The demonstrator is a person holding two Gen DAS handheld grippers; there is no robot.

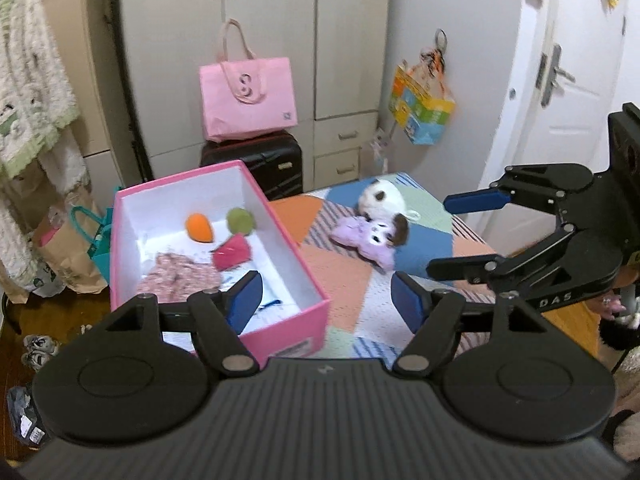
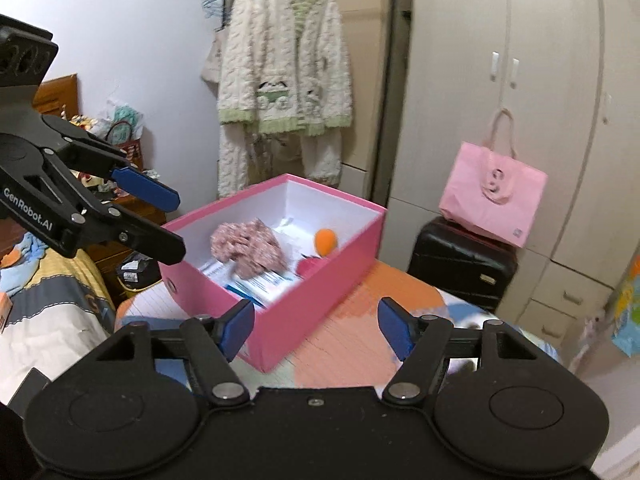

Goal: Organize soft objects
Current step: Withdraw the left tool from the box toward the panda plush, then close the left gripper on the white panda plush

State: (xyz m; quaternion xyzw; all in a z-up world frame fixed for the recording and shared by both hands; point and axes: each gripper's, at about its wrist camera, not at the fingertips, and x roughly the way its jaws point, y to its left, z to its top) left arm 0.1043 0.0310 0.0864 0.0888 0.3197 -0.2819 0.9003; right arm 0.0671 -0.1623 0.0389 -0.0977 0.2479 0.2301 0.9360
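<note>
Open pink box (image 1: 288,280) sits on the patchwork bed (image 1: 344,280), white inside. In it: an orange ball (image 1: 199,227) at the far end, a green ball (image 1: 241,220) at its 3 o'clock, a pink-red cone-shaped toy (image 1: 232,255) just nearer, and a crumpled pink floral cloth (image 1: 176,278) at the cone's 8 o'clock. Outside, at the box's 2 o'clock, a purple plush (image 1: 370,242) lies flat, touching a white-and-brown plush (image 1: 380,200) behind it.

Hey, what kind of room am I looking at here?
Most likely a bedroom: a tall wardrobe along the wall, a fleece robe on a hanger, and a patchwork quilt under the pink box.
</note>
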